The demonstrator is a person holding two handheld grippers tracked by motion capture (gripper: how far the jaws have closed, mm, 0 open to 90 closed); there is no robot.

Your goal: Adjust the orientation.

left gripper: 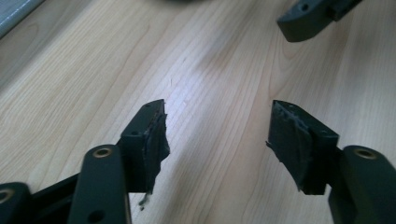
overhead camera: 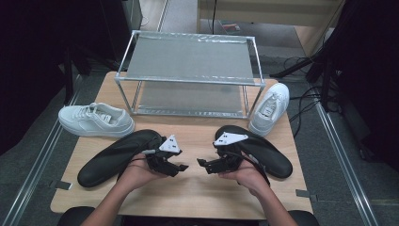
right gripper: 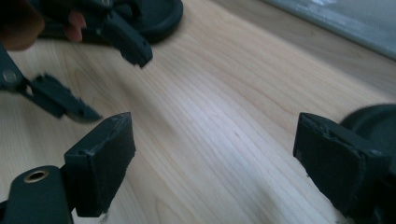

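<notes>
I'm holding my 2 grippers low over the wooden table (overhead camera: 197, 188), tips facing each other with a gap of bare wood between them. My left gripper (overhead camera: 181, 166) is sitting wide open with nothing between the jaws, and in the left gripper view I'm looking straight down at wood grain past both worn pads (left gripper: 156, 140). My right gripper (overhead camera: 203, 165) is also gaping open and gripping nothing, and the right gripper view is showing plain tabletop between its jaws. Nearest to my hands are the 2 black shoes: the left black shoe (overhead camera: 113, 157) is lying on its side just behind my left hand, and the right black shoe (overhead camera: 263, 150) is lying right by my right hand. Further back, 1 white sneaker (overhead camera: 96, 120) is sitting left of the metal rack (overhead camera: 188, 75) and the other white sneaker (overhead camera: 269, 108) is leaning at its right end.
</notes>
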